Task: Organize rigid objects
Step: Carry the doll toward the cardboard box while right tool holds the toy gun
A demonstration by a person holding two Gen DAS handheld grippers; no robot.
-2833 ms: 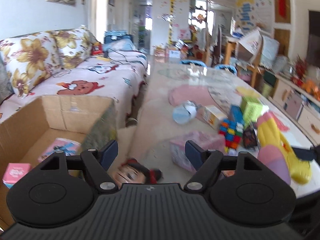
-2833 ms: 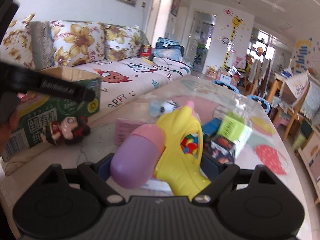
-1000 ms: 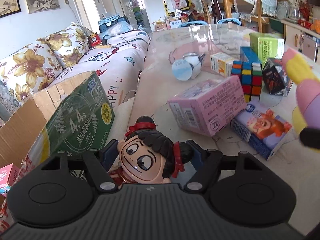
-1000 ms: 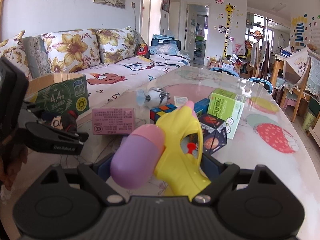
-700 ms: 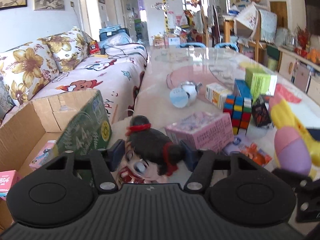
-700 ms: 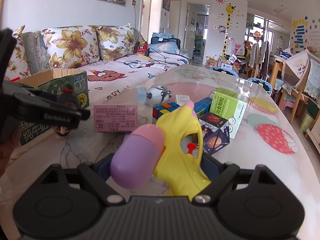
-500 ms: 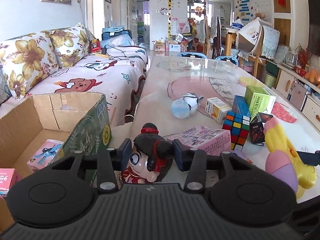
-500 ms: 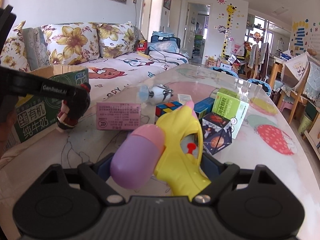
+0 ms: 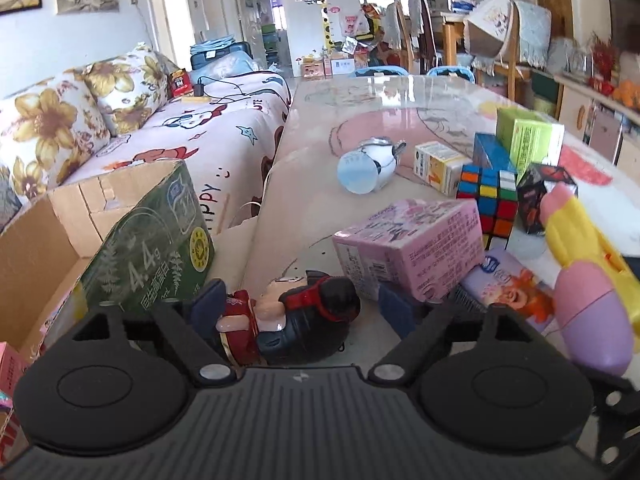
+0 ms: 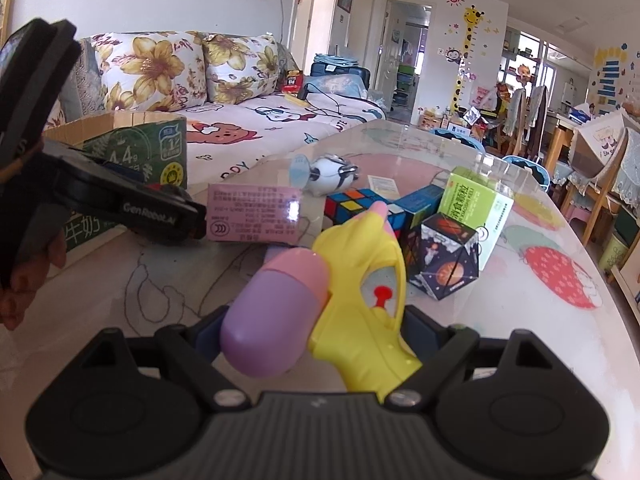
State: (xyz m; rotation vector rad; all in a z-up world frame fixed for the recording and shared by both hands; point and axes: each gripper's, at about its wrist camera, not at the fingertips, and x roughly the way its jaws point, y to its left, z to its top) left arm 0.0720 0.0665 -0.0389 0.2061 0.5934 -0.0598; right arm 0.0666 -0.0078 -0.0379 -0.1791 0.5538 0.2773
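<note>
Left wrist view: the left hand-held gripper (image 9: 298, 306) has its fingers spread wide, and the doll figurine (image 9: 292, 328) with black hair and red dress lies on its side on the surface (image 9: 320, 128) between them. The pad on one side is at the doll's base; the other stands clear of its head, so nothing is clamped. The cardboard box (image 9: 148, 240), printed "4.4g" on its green side, stands just beside, open-topped with small pink packets inside. Further along lie a pink carton (image 9: 412, 248), a Rubik's cube (image 9: 486, 196), a green carton (image 9: 528, 136) and a tipped cup (image 9: 368, 164).

Right wrist view: the right hand-held gripper (image 10: 316, 340) is closed on the yellow toy water gun (image 10: 360, 280) with its pink and purple tank, held above the surface. The other gripper's arm reads "GenRobot.AI".

Judgement: the step in hand is picking up the doll for the box. The next move calls for closing squarely across the toppled doll's body, then lifting it over the box's rim; the water gun probably goes in afterwards.
</note>
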